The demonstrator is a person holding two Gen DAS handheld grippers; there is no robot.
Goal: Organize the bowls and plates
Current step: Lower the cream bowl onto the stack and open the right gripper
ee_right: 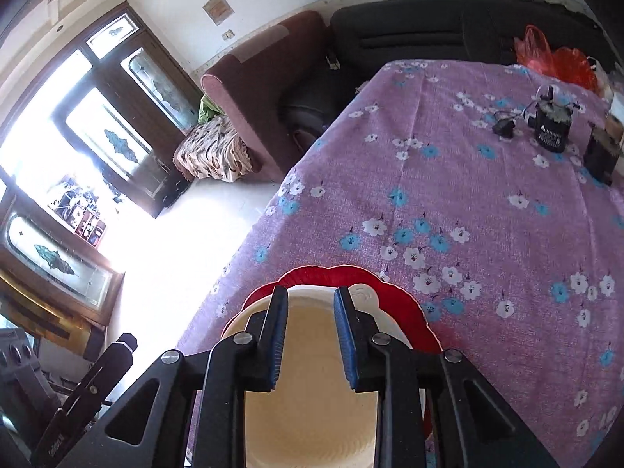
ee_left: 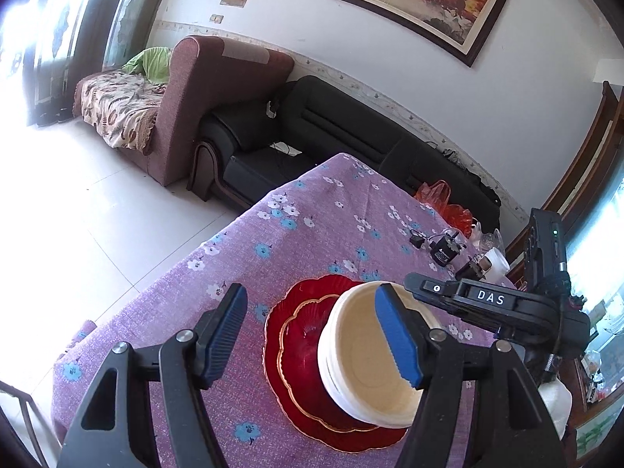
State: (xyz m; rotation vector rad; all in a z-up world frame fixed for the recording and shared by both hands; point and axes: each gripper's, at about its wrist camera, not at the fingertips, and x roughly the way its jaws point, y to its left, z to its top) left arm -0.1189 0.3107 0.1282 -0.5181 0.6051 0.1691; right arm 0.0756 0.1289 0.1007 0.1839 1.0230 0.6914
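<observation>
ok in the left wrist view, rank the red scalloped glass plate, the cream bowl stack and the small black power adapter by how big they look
1. Red scalloped glass plate, the widest outline.
2. Cream bowl stack, standing on the plate and nearer the camera, so its size may be flattered.
3. Small black power adapter, much smaller, though it lies farther back on the purple floral tablecloth.

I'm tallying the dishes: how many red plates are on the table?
2: a large red plate on the tablecloth, a smaller gold-rimmed plate stacked on it under the cream bowls. More may hide beneath.
</observation>
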